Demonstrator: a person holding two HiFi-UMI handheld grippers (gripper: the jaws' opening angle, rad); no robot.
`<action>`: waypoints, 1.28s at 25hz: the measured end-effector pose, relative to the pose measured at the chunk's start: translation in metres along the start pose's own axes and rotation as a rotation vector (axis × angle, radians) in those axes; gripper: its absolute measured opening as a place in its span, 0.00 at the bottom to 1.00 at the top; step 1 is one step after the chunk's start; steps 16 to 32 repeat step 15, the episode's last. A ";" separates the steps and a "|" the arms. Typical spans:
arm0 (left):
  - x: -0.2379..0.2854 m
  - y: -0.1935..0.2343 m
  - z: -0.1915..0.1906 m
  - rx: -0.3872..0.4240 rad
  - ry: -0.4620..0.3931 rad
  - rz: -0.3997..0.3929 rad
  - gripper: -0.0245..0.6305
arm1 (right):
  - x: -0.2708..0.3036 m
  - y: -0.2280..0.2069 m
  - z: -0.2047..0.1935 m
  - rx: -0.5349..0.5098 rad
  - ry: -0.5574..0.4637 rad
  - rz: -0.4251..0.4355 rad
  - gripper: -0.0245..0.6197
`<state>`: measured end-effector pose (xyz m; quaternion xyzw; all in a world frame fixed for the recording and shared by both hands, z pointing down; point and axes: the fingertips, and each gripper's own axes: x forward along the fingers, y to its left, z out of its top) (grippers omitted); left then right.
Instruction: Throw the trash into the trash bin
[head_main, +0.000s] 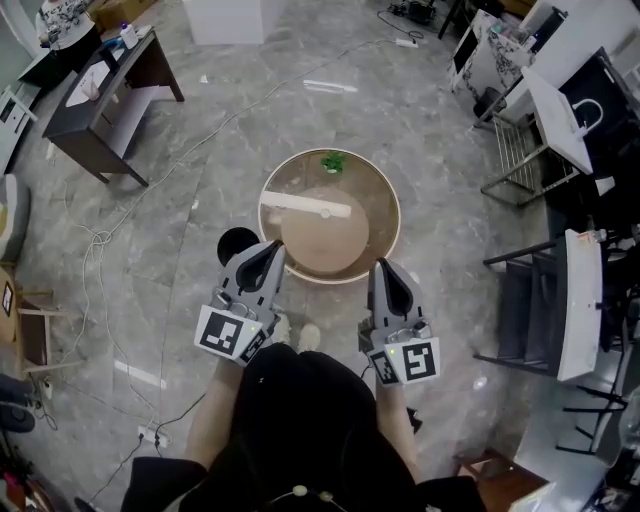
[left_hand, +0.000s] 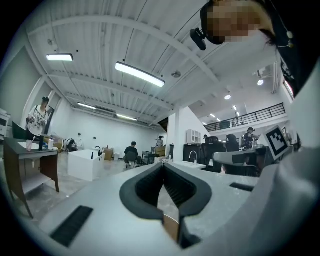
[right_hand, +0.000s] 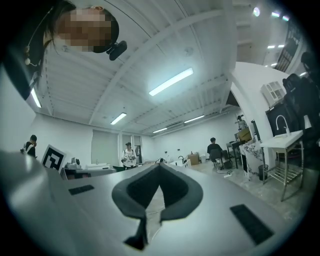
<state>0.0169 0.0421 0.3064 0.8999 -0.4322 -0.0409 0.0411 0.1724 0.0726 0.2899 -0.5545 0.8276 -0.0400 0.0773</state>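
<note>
In the head view a round tan table (head_main: 385, 195) with a pale rim stands on the grey floor in front of me. A small green item (head_main: 333, 161) lies at its far edge and a white strip (head_main: 305, 205) lies across its left half. A black round container (head_main: 237, 243) sits on the floor by the table's near left, partly hidden behind my left gripper (head_main: 272, 250). My right gripper (head_main: 381, 268) hangs over the table's near right rim. Both point level into the room, and both are shut with nothing between the jaws (left_hand: 163, 166) (right_hand: 159, 166).
A dark desk (head_main: 105, 95) stands at the far left, with cables (head_main: 100, 240) trailing over the floor near it. White tables and black chairs (head_main: 560, 120) line the right side. Several people stand or sit far across the room (left_hand: 132, 151).
</note>
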 end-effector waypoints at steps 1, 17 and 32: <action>-0.002 0.000 0.001 -0.002 -0.004 0.003 0.05 | -0.002 -0.001 0.001 0.001 -0.003 -0.008 0.04; -0.004 0.000 0.001 -0.003 0.000 -0.020 0.05 | -0.011 -0.007 0.001 -0.005 -0.002 -0.071 0.04; -0.004 0.000 0.001 -0.003 0.000 -0.020 0.05 | -0.011 -0.007 0.001 -0.005 -0.002 -0.071 0.04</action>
